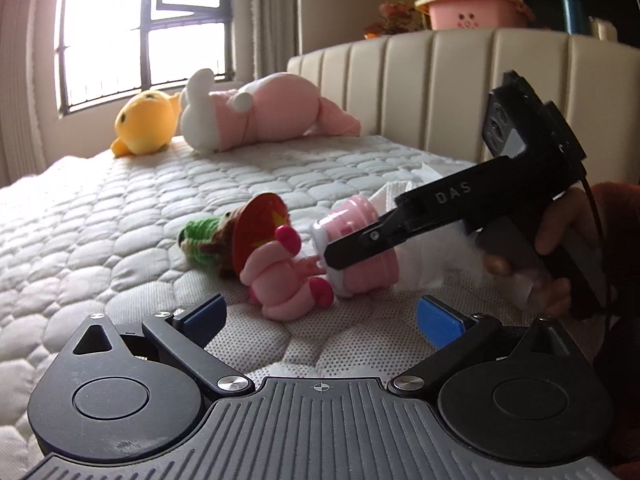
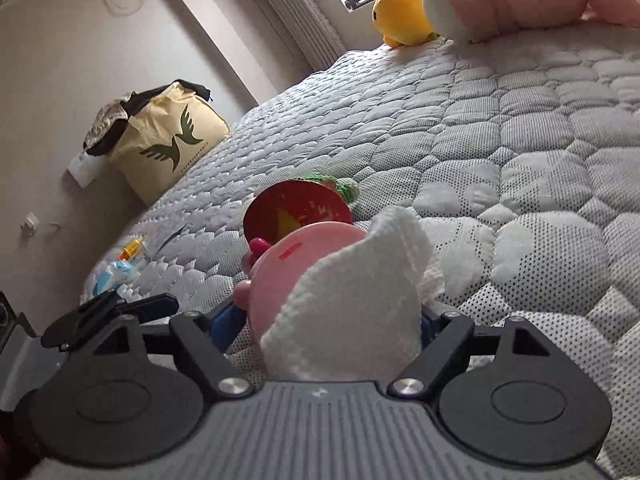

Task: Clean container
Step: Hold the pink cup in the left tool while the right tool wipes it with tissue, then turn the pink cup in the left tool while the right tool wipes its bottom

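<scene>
Lying on the mattress: pink container, on its side, long axis running roughly left to right in the left wrist view, mouth end toward the toys.
Left of container: knitted green toy, red disc, pink figure, the figure touching the container's mouth end.
Left gripper: blue pads spread wide, nothing between them, low over the mattress, near the container but apart from it.
Direction from left jaws: container straight ahead and slightly right, broadside on.
Right gripper: closed over a white cloth and pressed against the container; probably clamping cloth and container together, though the cloth hides the contact.
Nearer hand: right, already at the container; left free to steady it.
Left wrist view only: whole side of the container, its stepped shape, the right gripper's finger laid across it, a hand on the handle.
Right wrist view only: round pink base seen end-on, cloth draped over its right side, yellow bag by the wall.
Far end of bed: yellow plush and pink plush, well apart from the work.
</scene>
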Demonstrator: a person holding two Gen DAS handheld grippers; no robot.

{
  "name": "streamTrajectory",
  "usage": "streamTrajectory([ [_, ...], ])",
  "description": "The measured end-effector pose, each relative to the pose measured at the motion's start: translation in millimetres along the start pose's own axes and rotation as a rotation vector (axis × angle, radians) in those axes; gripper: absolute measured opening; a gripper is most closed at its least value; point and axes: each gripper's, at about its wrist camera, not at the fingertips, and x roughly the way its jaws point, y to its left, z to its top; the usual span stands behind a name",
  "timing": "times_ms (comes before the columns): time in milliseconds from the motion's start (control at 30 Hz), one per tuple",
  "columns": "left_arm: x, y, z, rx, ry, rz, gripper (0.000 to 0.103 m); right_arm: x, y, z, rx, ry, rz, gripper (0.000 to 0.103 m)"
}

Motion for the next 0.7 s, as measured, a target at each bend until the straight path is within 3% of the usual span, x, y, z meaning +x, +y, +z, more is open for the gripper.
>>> streamTrajectory([
  [133,4.5,0.5,6.2,-0.033,-0.046,-0.062,0.103,-30.2,27.2,14.1,-0.204,0.041,-0.149,0.083],
  [233,20.0,-12.2,17.1,-0.020,-0.078,-0.138,0.103,-51.1,36.1,23.9,-0.280,0.081,-0.237,0.083],
  [300,32.6,-26.2,23.2,0.014,-0.088,-0.182,0.103,-59.0,40.0,28.7,-0.323,0.114,-0.291,0.083],
  [400,49.5,-49.7,30.8,0.088,-0.085,-0.184,0.103,-61.2,47.7,33.4,-0.386,0.147,-0.347,0.083],
  [467,55.5,-62.3,33.4,0.120,-0.094,-0.172,0.103,-58.6,52.3,33.4,-0.404,0.162,-0.359,0.083],
  [600,55.2,-76.7,30.2,0.167,-0.123,-0.137,0.103,-51.9,59.7,26.0,-0.389,0.168,-0.288,0.083],
  [700,59.2,-77.5,26.5,0.184,-0.120,-0.108,0.103,-50.9,63.2,21.0,-0.381,0.163,-0.282,0.083],
])
